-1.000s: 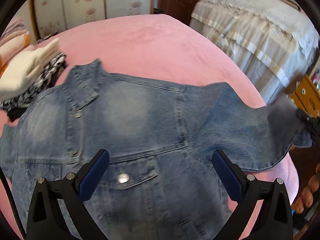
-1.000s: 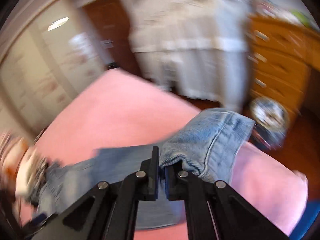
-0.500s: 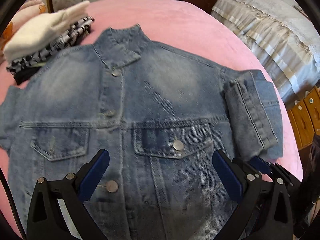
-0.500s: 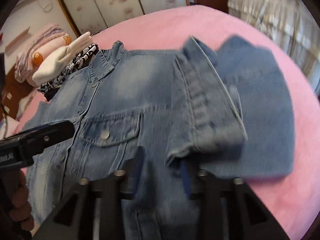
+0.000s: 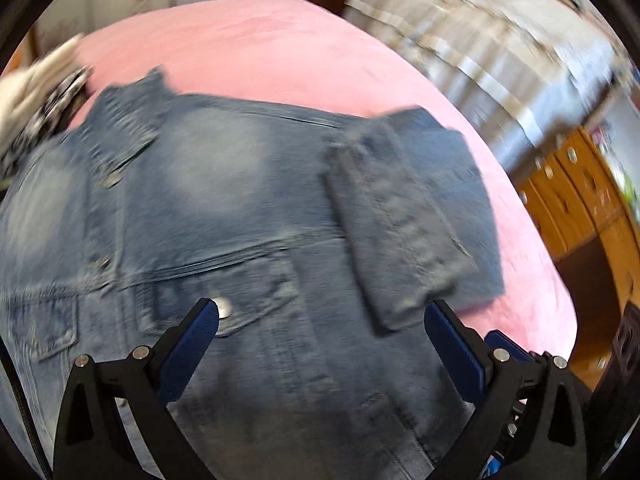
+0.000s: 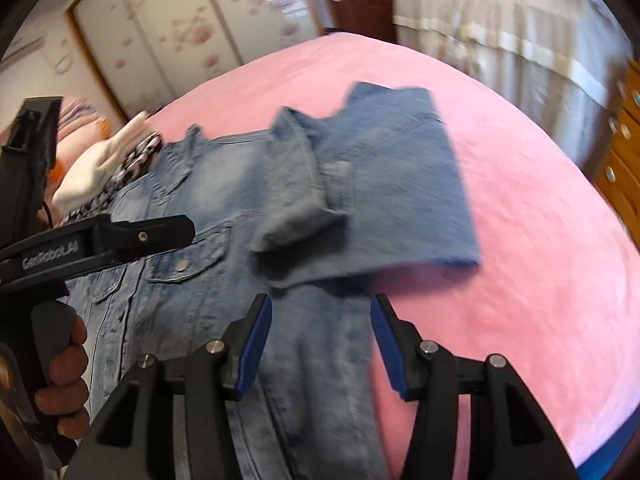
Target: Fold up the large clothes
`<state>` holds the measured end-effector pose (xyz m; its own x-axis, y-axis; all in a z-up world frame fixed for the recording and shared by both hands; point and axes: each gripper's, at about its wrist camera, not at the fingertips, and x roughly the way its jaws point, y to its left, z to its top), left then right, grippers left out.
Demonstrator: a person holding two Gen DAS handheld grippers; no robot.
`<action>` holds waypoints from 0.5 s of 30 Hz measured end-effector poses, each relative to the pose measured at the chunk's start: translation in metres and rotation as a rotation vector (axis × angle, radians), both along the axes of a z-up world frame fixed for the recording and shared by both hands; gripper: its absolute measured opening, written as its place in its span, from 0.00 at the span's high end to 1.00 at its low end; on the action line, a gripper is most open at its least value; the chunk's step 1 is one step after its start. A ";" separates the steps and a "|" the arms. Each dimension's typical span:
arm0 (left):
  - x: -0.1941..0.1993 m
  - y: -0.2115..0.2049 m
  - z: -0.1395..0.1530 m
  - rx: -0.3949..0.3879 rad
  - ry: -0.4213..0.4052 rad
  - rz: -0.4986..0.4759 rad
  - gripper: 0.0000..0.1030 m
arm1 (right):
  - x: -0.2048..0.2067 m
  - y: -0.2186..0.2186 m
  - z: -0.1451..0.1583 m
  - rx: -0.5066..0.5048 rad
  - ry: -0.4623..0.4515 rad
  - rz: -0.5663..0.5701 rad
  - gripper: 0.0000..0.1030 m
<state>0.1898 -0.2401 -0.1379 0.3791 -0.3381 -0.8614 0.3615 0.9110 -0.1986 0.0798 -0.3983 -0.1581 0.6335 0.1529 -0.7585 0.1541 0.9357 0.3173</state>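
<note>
A blue denim jacket lies front up on the pink bed, also in the right wrist view. Its right sleeve is folded back on itself, cuff lying over the sleeve. My left gripper is open and empty above the chest pocket. My right gripper is open and empty above the jacket's side hem, just below the folded sleeve. The left gripper's body and the hand holding it show at the left of the right wrist view.
A stack of folded clothes sits by the collar at the far left, also in the left wrist view. A second bed with a cream cover and a wooden dresser stand to the right. Wardrobe doors are behind.
My right gripper carried the sleeve inward, laid it folded on the jacket, let go and opened. It has drawn back toward the hem. My left gripper stayed open over the jacket.
</note>
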 end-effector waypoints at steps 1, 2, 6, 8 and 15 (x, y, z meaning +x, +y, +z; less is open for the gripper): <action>-0.002 -0.011 0.000 0.021 -0.005 -0.032 0.01 | -0.003 -0.007 -0.003 0.022 0.014 -0.018 0.50; -0.005 -0.023 -0.001 0.049 -0.015 -0.061 0.01 | -0.005 -0.010 -0.005 0.029 0.020 -0.026 0.50; -0.012 -0.056 -0.007 0.138 -0.058 -0.131 0.01 | -0.013 -0.022 -0.013 0.027 0.046 -0.059 0.50; -0.012 -0.070 -0.010 0.185 -0.083 -0.136 0.01 | -0.015 -0.024 -0.014 0.032 0.048 -0.067 0.50; 0.012 -0.079 -0.013 0.165 -0.056 -0.119 0.89 | -0.018 -0.023 -0.014 0.027 0.044 -0.071 0.50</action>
<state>0.2016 -0.3195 -0.1506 0.3939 -0.2392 -0.8875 0.4745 0.8799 -0.0266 0.0615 -0.4217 -0.1720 0.6099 0.1298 -0.7817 0.2342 0.9129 0.3342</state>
